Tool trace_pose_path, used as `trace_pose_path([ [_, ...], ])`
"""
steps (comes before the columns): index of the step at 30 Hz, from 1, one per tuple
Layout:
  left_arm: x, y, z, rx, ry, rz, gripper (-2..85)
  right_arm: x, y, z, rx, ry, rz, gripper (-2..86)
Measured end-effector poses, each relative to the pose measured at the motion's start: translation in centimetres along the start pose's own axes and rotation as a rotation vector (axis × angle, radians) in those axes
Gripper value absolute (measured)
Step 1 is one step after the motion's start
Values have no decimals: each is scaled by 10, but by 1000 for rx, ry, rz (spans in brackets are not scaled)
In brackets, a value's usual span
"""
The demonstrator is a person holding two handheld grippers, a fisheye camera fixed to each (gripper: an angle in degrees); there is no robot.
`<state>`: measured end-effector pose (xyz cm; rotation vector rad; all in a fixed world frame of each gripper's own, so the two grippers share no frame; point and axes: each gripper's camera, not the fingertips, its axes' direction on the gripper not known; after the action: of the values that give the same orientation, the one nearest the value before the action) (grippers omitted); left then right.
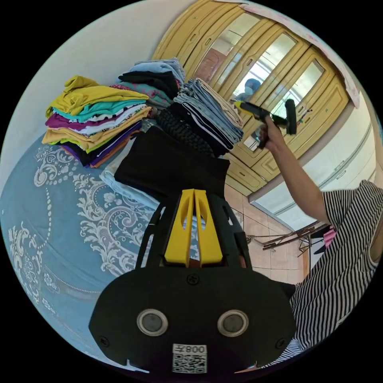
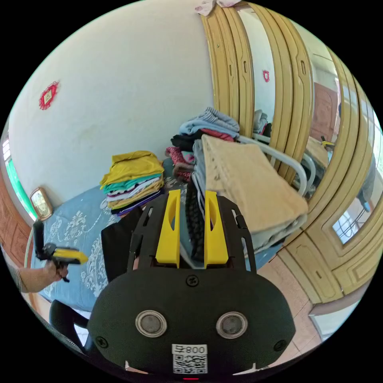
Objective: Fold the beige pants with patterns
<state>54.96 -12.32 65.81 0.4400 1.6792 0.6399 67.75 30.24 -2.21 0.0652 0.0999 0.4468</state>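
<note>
1. The left gripper [image 1: 194,195] has its two yellow jaws pressed flat together with nothing between them; it hangs over the blue patterned bedspread [image 1: 52,215], just short of a folded black garment [image 1: 167,167].
2. The right gripper [image 2: 190,199] has its two yellow jaws parted, and no cloth is pinched between them; past the gap lies the edge of the nearest clothes stack. In the left gripper view the right gripper [image 1: 243,105] is held up in a hand [image 1: 268,133] in front of the wardrobe [image 1: 279,79].
3. In the right gripper view the left gripper [image 2: 81,257] is held in a hand [image 2: 52,271] over the bedspread [image 2: 76,223].
4. Three stacks of folded clothes stand on the bedspread, counted from the wall: a colourful stack [image 2: 133,179] of yellow, teal, white and purple pieces; a rumpled stack [image 2: 203,127] behind it with blue-grey and black pieces; and the nearest stack [image 2: 239,191] beside the wardrobe [image 2: 279,119].
5. The beige pants [image 2: 247,179] lie folded on top of that nearest stack, above grey and striped pieces; whether they bear patterns is too faint to tell.
6. In the left gripper view the beige pants [image 1: 223,103] show as a thin pale edge on the same stack [image 1: 207,115], with the colourful stack [image 1: 95,119] further from the wardrobe.
7. A person's striped sleeve [image 1: 347,215] sits at the edge of the left gripper view.
</note>
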Motion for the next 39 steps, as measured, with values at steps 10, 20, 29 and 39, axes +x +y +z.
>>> trace_pose_path([
  [10, 56, 46, -22, -74, 87, -112, 2, -16, -18, 26, -228, 176, -49, 91],
  [20, 122, 53, -44, -68, 123, -160, 2, -22, 44, -10, -236, 196, -45, 50],
  [29, 205, 58, -77, -37, 134, -177, 2, -3, 110, -113, -92, -21, 143, 24],
  [39, 328, 48, -134, 107, 110, -140, 3, -54, 177, -283, 218, -442, 33, 22],
])
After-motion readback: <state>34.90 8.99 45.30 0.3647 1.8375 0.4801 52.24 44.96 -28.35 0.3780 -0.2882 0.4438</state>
